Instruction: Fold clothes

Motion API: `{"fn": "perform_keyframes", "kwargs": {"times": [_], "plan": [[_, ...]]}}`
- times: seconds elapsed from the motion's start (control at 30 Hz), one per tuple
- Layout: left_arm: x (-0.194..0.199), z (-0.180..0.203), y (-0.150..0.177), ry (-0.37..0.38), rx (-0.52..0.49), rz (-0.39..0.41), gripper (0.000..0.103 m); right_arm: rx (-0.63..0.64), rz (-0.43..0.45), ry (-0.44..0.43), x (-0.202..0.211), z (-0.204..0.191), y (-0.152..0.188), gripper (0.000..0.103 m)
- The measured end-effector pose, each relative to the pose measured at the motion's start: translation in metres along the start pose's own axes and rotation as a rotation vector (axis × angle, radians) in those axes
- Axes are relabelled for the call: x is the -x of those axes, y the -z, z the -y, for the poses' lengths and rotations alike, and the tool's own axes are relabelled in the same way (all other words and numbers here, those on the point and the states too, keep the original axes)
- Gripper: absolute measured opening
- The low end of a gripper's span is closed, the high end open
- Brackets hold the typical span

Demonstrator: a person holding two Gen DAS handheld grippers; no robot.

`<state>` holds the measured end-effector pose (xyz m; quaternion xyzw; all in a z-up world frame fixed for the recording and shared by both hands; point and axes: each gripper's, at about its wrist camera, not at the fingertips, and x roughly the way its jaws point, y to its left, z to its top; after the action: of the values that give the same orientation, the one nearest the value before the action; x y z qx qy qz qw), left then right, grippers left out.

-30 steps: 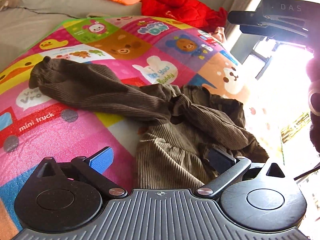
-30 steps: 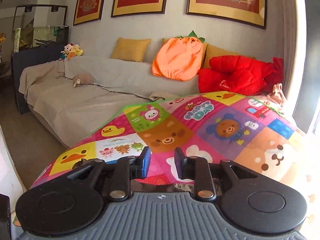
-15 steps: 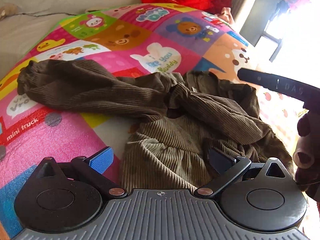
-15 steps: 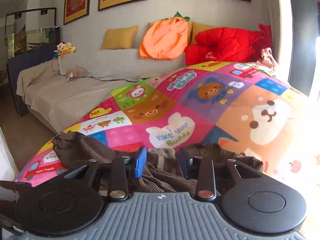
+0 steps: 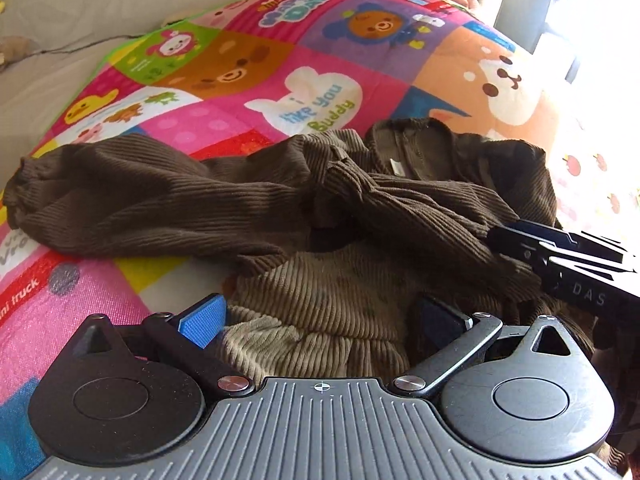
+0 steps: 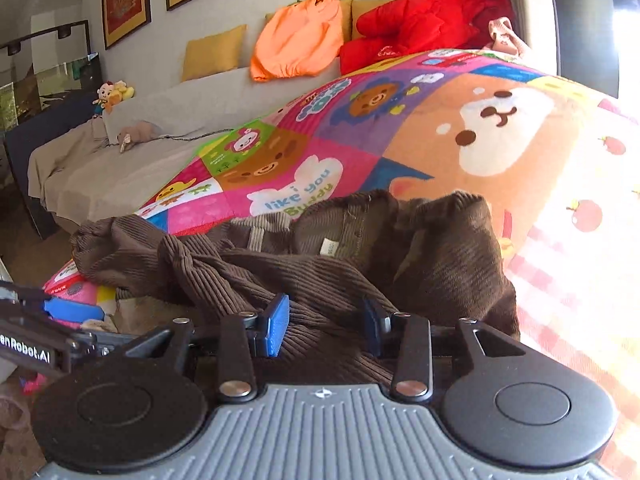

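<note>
A brown corduroy garment lies crumpled on a colourful cartoon play mat, one sleeve stretched left, its paler inner side turned up at the front. My left gripper hangs open and wide over that paler part, and its fingers do not grip the cloth. My right gripper sits low over the dark sleeve folds of the garment. Its jaws are opening, with cloth under and between the blue pads, which do not press on it. The right gripper also shows at the garment's right side.
Behind the mat a grey-covered sofa holds yellow cushions, an orange pumpkin cushion, a red jacket and plush toys. Framed pictures hang above. Strong window glare washes out the mat's right side. The left gripper shows at the left edge.
The right gripper has come down from above the mat onto the garment's right side and its jaws have widened. The left gripper has moved in closer over the garment, still open.
</note>
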<state>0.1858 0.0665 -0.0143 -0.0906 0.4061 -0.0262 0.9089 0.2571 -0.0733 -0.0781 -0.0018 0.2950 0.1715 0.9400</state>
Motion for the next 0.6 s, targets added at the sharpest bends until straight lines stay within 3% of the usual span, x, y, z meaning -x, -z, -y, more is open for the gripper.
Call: {"fn": "perform_keyframes", "kwargs": {"times": [0.23,0.33,0.43,0.53,0.6], "plan": [[-0.01,0.005,-0.006,-0.011,-0.02,0.002,0.103,-0.007,-0.015,-0.009,0.003,0.028,0.009,0.041],[0.0,-0.002,-0.009,0.087,0.023,0.058,0.103,-0.048,0.041,-0.047,0.022,0.042,0.003,0.042],[0.003,-0.017,-0.018,0.22,0.135,0.08,0.103,-0.028,0.109,0.005,0.045,0.055,-0.007,0.047],[-0.006,-0.026,-0.027,0.251,0.228,0.069,0.103,0.004,0.126,0.069,0.051,0.064,-0.013,0.048],[-0.001,-0.026,-0.031,0.262,0.256,0.123,0.103,0.005,0.121,0.077,0.049,0.067,-0.012,0.048]]}}
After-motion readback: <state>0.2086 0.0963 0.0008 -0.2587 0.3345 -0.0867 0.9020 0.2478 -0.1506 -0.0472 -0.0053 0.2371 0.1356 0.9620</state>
